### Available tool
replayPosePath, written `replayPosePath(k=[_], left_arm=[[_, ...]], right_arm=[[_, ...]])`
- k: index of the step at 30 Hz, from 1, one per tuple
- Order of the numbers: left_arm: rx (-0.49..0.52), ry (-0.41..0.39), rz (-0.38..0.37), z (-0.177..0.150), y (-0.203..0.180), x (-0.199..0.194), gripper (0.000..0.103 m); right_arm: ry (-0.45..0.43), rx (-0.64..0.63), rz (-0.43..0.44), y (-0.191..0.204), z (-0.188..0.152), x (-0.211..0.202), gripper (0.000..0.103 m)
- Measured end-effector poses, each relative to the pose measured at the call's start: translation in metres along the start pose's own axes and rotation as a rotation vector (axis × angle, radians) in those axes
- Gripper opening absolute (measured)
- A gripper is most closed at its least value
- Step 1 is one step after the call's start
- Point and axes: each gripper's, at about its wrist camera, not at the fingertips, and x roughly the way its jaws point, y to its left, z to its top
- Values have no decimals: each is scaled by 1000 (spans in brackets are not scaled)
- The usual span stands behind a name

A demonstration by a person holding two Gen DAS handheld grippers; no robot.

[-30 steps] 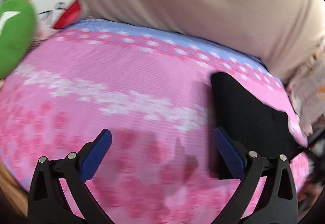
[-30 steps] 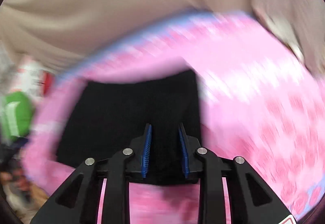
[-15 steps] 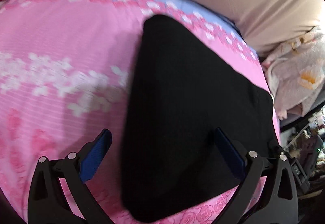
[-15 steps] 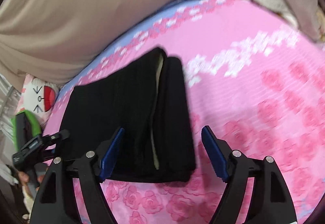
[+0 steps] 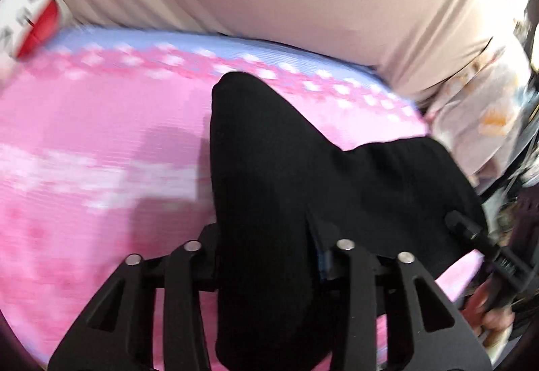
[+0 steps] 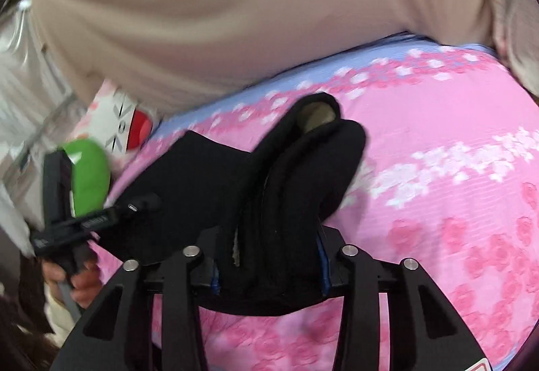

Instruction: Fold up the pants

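On the pink floral bedspread [image 5: 101, 142] the black pants [image 5: 286, 169] lie partly folded, near edge lifted. The left claw [image 5: 269, 256] and right claw [image 6: 269, 266] each pinch a thick fold; half a second ago both gaped wide above flat cloth. Likely next: carry the edge over, evenly.

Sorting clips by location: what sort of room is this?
Probably a bedroom: the black pants lie on a pink floral mattress cover, with a white cartoon-face pillow and beige bedding behind.
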Motion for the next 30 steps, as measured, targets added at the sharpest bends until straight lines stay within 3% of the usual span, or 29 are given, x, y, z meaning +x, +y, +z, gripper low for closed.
replayPosePath(k=[1,3,4,6,8,10,12,14,15,18,21,23,25,28,30], left_arm=[[-2,13,67,-8,11,-3,62],[2,12,255,-26,26,-3,80],[10,-5,356,-34,32,-4,80],[22,-31,455,-44,38,-13,81],[16,-67,465,-45,37,-26,86],[32,-106,459,-42,28,-31,88],[82,-141,480,-37,10,-26,90],[119,-151,482,-34,-5,-14,92],[135,-149,483,-34,-11,-10,92],[157,-127,486,-39,-18,7,92],[159,-103,495,-45,-17,14,92],[157,-92,508,-48,-13,17,92],[144,-84,505,-48,-11,20,93],[140,-80,510,-49,-10,22,94],[141,-79,521,-51,-10,22,95]], right_arm=[[32,3,3,0,-8,10,47],[119,35,-48,-9,-27,38,50],[151,56,-103,-16,-37,46,56],[111,120,-95,-21,-43,34,56],[16,53,-172,-1,-29,11,39],[-60,-36,-210,26,-11,-2,37],[-89,-108,-135,53,7,3,37],[-43,-132,-41,64,17,33,37],[-7,-132,-35,63,18,51,36],[114,-101,-211,24,17,115,22],[93,63,-127,12,25,101,24],[7,-49,-135,39,26,82,32],[0,-174,-196,57,19,84,45],[104,-202,-324,37,4,113,37],[62,-132,-281,38,-1,94,37]])
